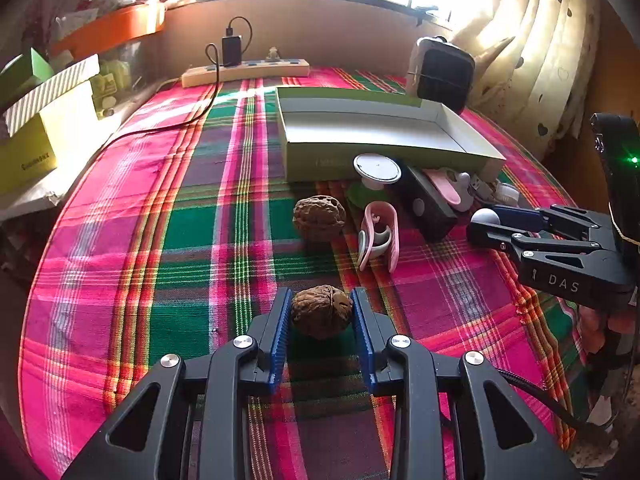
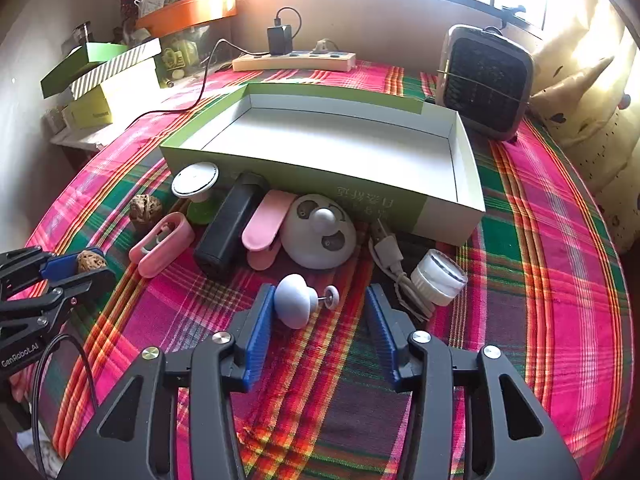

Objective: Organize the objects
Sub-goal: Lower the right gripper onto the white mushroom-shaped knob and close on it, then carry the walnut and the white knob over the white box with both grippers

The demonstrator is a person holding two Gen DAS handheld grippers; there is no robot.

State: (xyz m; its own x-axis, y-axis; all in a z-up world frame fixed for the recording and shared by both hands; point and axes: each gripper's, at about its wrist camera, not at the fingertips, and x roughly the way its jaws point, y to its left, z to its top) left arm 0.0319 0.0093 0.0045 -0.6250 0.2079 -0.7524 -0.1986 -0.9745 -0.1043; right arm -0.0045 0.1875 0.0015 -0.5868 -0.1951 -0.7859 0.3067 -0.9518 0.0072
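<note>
Each black gripper has blue ribbed pads and silver screws.

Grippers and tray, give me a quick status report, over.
Left gripper shut on a walnut. Right gripper open around the knob, one pad touching. Tray empty. Path to tray crowded by the black case.

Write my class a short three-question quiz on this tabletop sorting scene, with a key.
1. True or false: the shallow green cardboard box with a white inside already holds sorted objects.
2. What sits between the pads of the left gripper? A) a pink plastic clip B) a wrinkled brown walnut C) a black rectangular block
3. How many walnuts show in the left wrist view?
Key: 1 false, it is empty. 2 B. 3 two: the gripped one and a loose walnut on the plaid cloth.
</note>
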